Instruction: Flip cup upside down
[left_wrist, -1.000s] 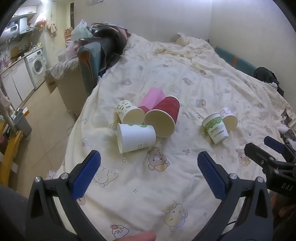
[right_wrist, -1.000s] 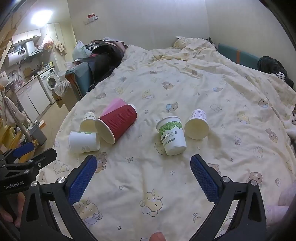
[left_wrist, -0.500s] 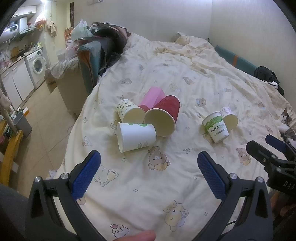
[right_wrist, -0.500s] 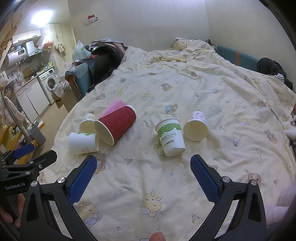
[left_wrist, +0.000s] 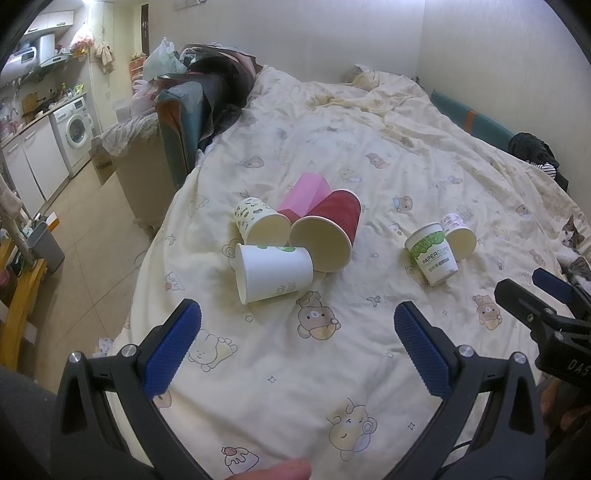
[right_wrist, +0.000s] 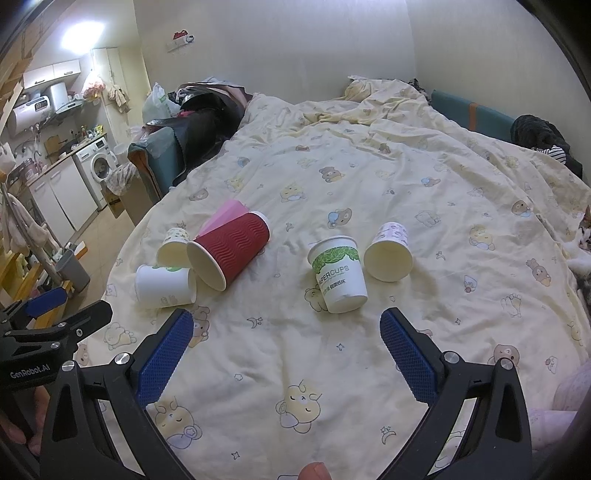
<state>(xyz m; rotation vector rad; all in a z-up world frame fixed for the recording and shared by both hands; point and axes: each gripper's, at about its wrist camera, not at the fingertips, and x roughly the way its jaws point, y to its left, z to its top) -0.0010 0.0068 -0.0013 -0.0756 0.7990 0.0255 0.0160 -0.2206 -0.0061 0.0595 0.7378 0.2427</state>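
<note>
On the bed (right_wrist: 461, 192), a green-printed paper cup (right_wrist: 340, 275) is standing upright just beside a tipped lilac cup (right_wrist: 389, 254). Both the left gripper (left_wrist: 295, 343) and right gripper (right_wrist: 284, 339) are hovering short of it, fingers spread wide and holding nothing.

Pink cup (left_wrist: 303, 195) mostly hidden behind red cup (left_wrist: 332, 229).

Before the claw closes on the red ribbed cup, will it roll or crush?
The red ribbed cup lies on its side on a soft quilt, so it probably rolls little. It looks like empty paper, likely light and easily squashed. The ribs should help grip.
</note>
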